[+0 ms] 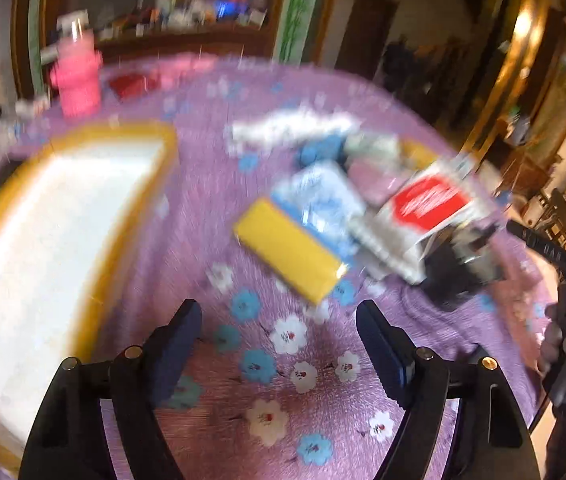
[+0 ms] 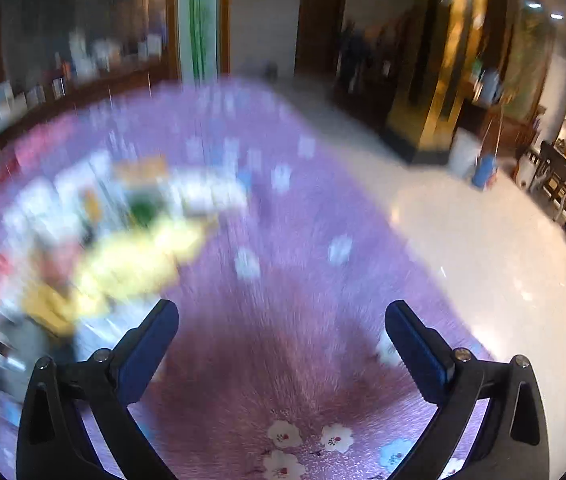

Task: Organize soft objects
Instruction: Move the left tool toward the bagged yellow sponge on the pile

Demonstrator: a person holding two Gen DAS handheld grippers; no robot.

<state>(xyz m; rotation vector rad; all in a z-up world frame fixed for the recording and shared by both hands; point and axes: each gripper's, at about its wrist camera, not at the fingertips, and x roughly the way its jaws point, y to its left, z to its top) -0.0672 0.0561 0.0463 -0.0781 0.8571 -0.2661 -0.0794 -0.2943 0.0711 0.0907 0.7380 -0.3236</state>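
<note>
Soft packs (image 1: 323, 216) piled on purple cloth (image 1: 303, 360); both grippers' jaws apart, empty

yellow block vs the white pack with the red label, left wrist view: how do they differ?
The flat yellow rectangular block is one plain colour; the white soft pack with a red label is white with a printed red patch. The yellow block lies nearer the left gripper; the white pack sits further right, against a dark object. The yellow block looks smooth, the white pack crinkled. Both rest on the purple floral cloth, unheld.
</note>
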